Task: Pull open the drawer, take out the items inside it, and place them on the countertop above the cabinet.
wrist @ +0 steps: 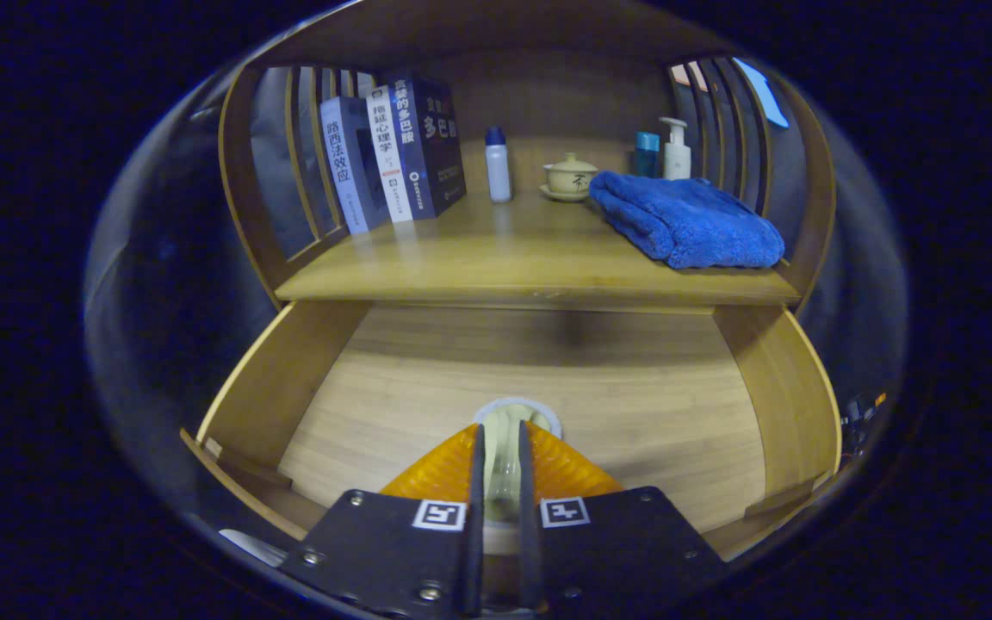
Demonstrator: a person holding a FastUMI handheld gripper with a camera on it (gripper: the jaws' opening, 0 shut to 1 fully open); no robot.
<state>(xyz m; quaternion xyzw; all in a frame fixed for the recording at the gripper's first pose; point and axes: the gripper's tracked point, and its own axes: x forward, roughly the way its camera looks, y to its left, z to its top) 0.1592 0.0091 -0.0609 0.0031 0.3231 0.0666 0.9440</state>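
The claw [500,456] grips a small pale cup [515,422] inside the open drawer [548,379]; beyond lies the counter [513,250].

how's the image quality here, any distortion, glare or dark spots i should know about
Gripper view: strong fisheye bending, so the countertop edge and drawer walls curve. Lighting is dim and warm; a soft sheen lies on the countertop before the books, and a shadow band crosses the drawer's back. The blue towel reads sharp. The pale object between the gripper fingers is close and slightly blurred.
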